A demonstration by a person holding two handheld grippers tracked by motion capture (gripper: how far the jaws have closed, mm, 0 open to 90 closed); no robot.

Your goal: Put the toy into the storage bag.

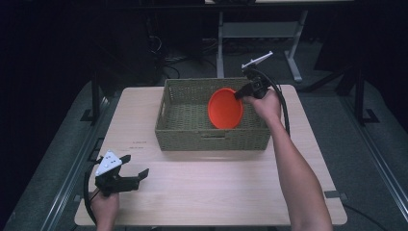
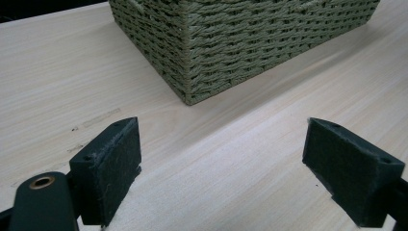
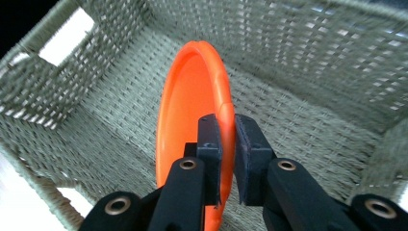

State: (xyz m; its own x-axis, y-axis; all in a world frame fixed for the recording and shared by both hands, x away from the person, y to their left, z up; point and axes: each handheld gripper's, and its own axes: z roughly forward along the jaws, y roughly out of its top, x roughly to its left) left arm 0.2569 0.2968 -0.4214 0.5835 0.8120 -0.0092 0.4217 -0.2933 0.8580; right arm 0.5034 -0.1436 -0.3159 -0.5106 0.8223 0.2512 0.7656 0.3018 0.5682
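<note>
Both grippers first: my right gripper has its two black jaws clamped on the rim of a round orange plastic plate, one jaw on each face of it. My left gripper is released, jaws spread wide with nothing between them.

From the high view, the orange plate stands on edge inside a rectangular olive-green woven basket, toward the basket's three o'clock end, its hollow face turned to six o'clock. Whether its lower edge touches the basket floor I cannot tell. The right gripper grips the plate at about its one o'clock rim, coming in over the basket's right wall. My right hand wraps the handle, and the black cable loops out toward three o'clock and back along the forearm.

In the right gripper view the plate is seen nearly edge-on, with the basket's woven floor and walls behind it and a handle slot in the far wall at ten o'clock.

The basket sits on a pale wooden table, toward the twelve o'clock edge. The left gripper is at the table's seven o'clock corner, well apart from the basket, held in my left hand, grey three-cornered plate on top. Its own view looks across bare wood at the basket's near corner.
</note>
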